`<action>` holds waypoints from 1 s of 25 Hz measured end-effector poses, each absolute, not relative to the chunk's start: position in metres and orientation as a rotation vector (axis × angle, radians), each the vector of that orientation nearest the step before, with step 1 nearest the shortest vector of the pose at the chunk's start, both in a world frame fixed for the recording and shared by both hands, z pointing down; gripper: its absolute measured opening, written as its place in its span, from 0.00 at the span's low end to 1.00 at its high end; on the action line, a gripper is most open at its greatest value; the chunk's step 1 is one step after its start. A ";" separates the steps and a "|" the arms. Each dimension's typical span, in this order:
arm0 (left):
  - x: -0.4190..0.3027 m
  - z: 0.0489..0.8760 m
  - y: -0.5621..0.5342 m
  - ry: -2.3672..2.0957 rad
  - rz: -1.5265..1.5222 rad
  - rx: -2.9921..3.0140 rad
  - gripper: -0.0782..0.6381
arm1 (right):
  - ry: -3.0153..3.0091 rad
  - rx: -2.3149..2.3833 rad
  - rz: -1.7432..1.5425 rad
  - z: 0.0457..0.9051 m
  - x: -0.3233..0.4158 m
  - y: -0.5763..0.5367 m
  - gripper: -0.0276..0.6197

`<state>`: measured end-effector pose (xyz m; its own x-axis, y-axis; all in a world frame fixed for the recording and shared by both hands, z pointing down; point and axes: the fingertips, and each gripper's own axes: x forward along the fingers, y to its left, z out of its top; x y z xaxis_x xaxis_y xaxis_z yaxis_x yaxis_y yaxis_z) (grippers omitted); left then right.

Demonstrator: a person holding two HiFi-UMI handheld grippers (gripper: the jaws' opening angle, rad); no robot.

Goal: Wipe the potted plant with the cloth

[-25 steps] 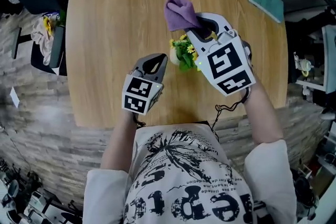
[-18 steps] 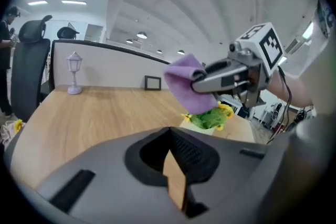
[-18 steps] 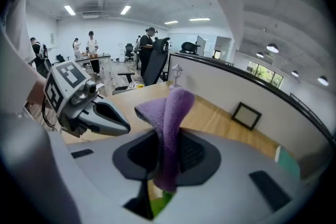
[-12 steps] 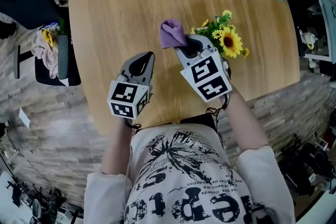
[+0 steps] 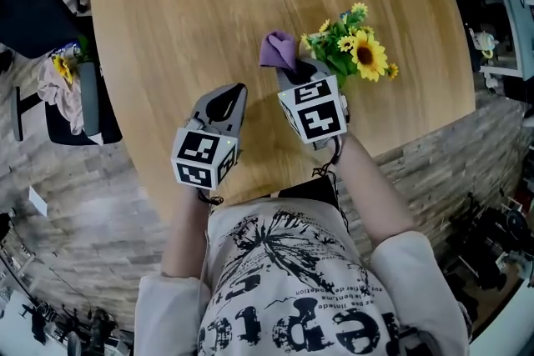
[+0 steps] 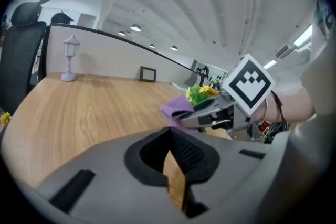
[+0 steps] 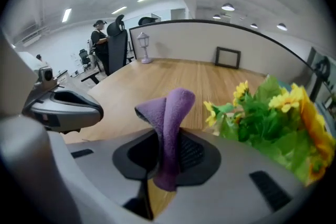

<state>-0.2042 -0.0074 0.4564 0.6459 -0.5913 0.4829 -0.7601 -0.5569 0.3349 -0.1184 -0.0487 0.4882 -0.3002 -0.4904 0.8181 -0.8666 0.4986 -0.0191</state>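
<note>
The lettering on the shirt point(image 5: 292, 288) cannot be read.

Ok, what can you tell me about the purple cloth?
The cloth is purple, soft and fleecy-looking, bunched into a fold. The right gripper is shut on its lower end, so the rest sticks out past the jaws. It is over the wooden table, close beside the yellow flowers, with a gap showing between them.
</note>
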 end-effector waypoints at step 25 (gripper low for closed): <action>-0.162 0.465 0.000 -0.956 0.472 2.387 0.11 | -1.849 1.267 1.068 0.512 -0.068 -0.011 0.17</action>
